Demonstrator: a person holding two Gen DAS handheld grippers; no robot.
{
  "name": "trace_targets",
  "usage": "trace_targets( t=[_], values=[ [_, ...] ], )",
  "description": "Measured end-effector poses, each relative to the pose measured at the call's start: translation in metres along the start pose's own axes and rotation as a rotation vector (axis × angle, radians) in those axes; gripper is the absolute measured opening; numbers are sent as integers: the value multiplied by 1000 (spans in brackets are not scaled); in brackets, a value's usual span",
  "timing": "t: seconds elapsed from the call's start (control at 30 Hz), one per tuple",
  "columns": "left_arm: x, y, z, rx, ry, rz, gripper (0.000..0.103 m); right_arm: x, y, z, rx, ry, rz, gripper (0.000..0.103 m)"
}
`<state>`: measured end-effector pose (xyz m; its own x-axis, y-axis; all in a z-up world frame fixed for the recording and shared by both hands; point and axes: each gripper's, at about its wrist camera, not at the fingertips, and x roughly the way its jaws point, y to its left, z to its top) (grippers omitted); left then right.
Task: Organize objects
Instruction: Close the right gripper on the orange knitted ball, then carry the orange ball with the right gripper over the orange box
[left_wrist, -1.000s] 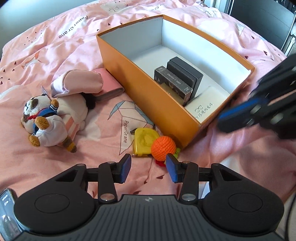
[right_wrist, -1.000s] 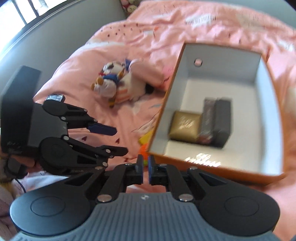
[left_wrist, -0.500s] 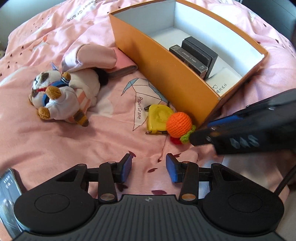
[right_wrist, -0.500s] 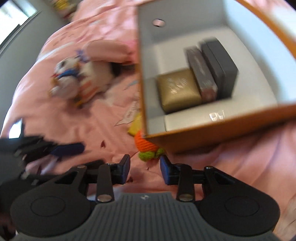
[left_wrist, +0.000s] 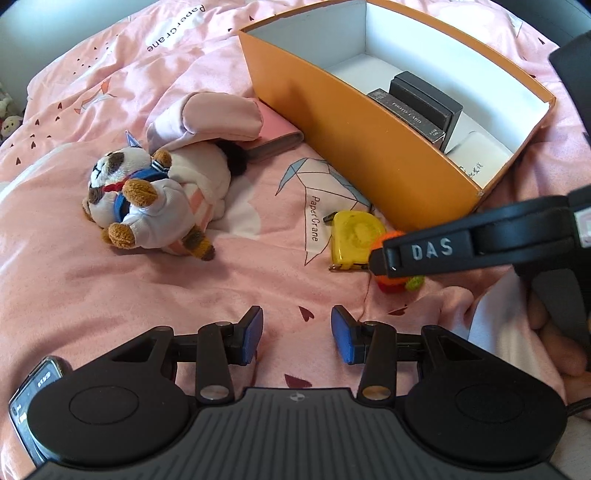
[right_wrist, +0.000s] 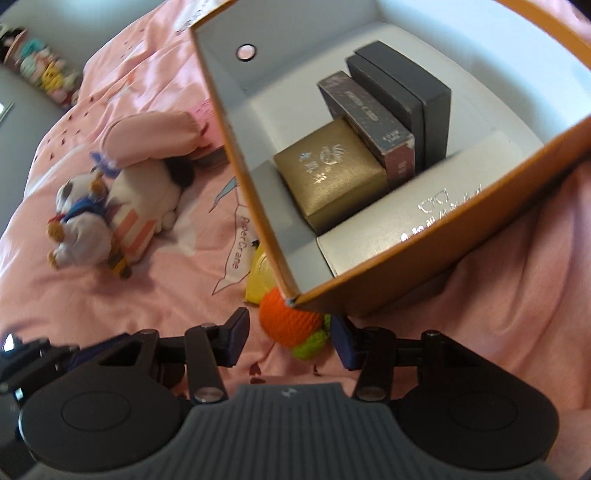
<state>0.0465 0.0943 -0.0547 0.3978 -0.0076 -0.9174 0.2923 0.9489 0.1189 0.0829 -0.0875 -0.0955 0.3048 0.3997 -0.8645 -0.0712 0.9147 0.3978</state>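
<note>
On the pink bed (left_wrist: 110, 280), the left hand-held gripper (left_wrist: 297, 334) hangs half open and empty over bare quilt, away from the plush dog (left_wrist: 147, 199) lying toward the bed's left edge. The right hand-held gripper (right_wrist: 290, 334) has just been opening and now straddles the orange crochet ball (right_wrist: 284, 323), which lies against the near corner of the orange box (right_wrist: 424, 266), beside the yellow tape measure (left_wrist: 354, 236); its pads are not pressing yet. I would settle lower so both pads meet the ball's middle, keep the far finger off the box corner, then close gently, since the yarn will squash.

crochet ball (right_wrist: 286, 321) beside tape measure (left_wrist: 354, 236), at box (left_wrist: 369, 162) corner
</note>
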Motion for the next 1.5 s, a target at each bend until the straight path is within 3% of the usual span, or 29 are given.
trace_targets(
  t=[0.1,0.37,0.73,1.2,1.4,1.5],
  values=[
    [2,1,2,3,1,-5,51,8,-6,4,70,12,8,47],
    [7,-1,7,19,19,4,51,16,1,6,-33,75,-20,53],
    [1,-9,-4,-34,10,16,51,10,1,6,-110,103,21,46],
    [-54,-21,-9,-41,-117,-27,51,-73,-7,5,-363,64,182,45],
    [-61,-19,-2,-35,-153,-42,51,-119,-7,16,-507,-21,280,44],
    [-58,-18,4,-26,-171,-64,51,-142,-6,28,-618,-85,268,45]
  ],
)
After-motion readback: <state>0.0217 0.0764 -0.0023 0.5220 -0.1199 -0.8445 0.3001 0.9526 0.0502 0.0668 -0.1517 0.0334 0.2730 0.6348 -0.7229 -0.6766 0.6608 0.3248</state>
